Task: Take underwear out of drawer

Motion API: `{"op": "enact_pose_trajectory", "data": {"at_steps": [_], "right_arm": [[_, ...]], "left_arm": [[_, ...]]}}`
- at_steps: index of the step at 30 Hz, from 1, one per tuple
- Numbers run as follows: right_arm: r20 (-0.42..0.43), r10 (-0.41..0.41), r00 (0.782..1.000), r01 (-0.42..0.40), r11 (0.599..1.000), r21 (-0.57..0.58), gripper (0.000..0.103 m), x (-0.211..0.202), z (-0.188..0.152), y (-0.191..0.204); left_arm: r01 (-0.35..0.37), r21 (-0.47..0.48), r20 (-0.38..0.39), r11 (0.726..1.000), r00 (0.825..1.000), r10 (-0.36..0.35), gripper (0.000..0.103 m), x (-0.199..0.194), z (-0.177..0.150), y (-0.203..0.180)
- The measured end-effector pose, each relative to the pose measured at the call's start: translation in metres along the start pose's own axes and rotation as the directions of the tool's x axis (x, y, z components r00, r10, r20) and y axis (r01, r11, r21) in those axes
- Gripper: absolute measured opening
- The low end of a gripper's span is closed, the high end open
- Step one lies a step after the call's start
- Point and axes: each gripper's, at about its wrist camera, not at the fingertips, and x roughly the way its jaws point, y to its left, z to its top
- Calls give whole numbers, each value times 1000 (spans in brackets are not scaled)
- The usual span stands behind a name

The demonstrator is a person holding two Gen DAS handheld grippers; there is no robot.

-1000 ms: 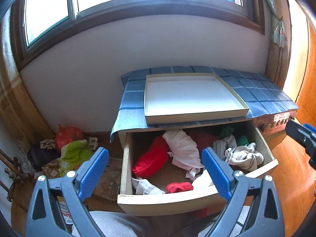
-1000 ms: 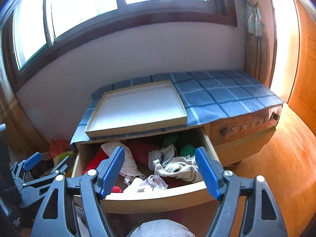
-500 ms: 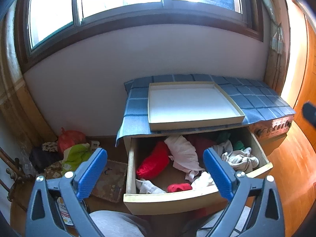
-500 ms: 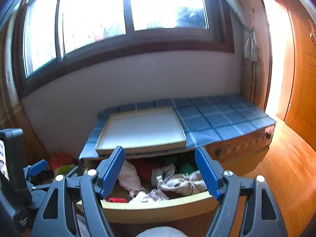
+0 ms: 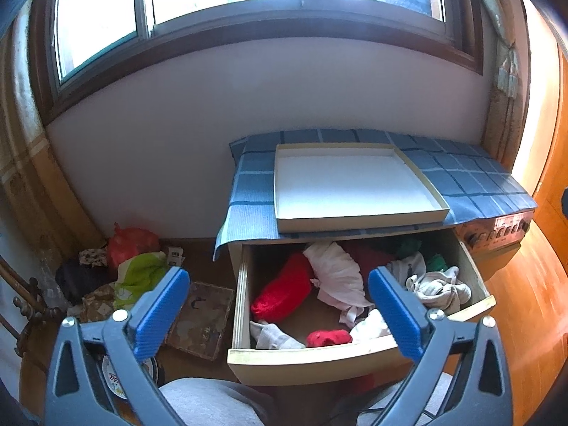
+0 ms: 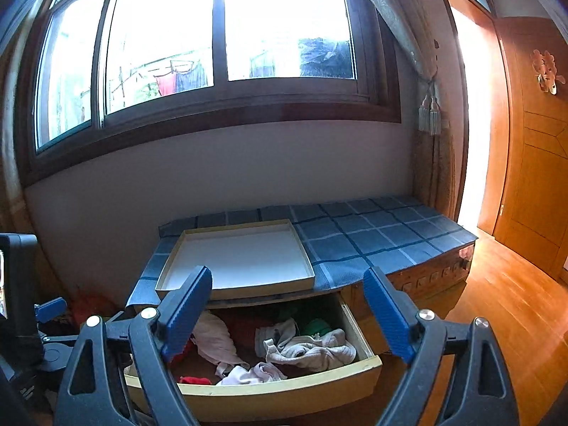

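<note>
The wooden drawer [image 5: 312, 358] stands pulled out, full of loose underwear: a red piece [image 5: 284, 291], a pale pink one [image 5: 337, 277], a crumpled grey-white one [image 5: 440, 285], a small red one [image 5: 328, 337] and something green [image 5: 435, 261]. My left gripper [image 5: 277, 273] hangs in front of and above the drawer, its jaws opening with nothing between them. My right gripper [image 6: 287, 273] is held back from the drawer [image 6: 269, 394], its jaws also opening and holding nothing. In the right wrist view the grey-white piece [image 6: 312, 349] lies at the drawer's right.
A shallow cardboard tray [image 5: 351, 184] rests on a blue checked cloth [image 5: 472, 177] on the cabinet top. Bags and clutter [image 5: 135, 269] and a flat box [image 5: 198, 319] lie on the floor at left. A person's grey-clad knee [image 5: 213, 401] is below. A wooden door [image 6: 532, 159] stands at right.
The right wrist view has tipped up and drawn back, so more window shows and the drawer sits lower. Its jaws stand wider. The right gripper has left the left wrist view's edge.
</note>
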Motion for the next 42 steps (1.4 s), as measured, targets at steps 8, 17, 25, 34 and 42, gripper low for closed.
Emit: {"op": "enact_pose_trajectory", "data": {"at_steps": [8, 17, 25, 34, 42], "right_arm": [[-10, 0, 1000, 0, 1000, -3, 89, 14, -1, 0], [-149, -33, 988, 27, 999, -37, 89, 55, -26, -7], [-306, -48, 951, 31, 998, -59, 89, 108, -68, -18], [-440, -16, 898, -2, 999, -40, 86, 160, -97, -28], [-543, 16, 839, -59, 996, -63, 86, 195, -111, -41]], "left_arm": [[-4, 6, -30, 1000, 1000, 4, 103, 16, -1, 0], [-8, 29, -124, 1000, 992, 12, 103, 53, -21, 3], [32, 40, -173, 999, 985, -25, 102, 87, -46, 5], [62, 37, -253, 997, 966, -51, 102, 125, -55, -7], [80, 74, -283, 994, 957, -56, 102, 144, -55, -24]]}}
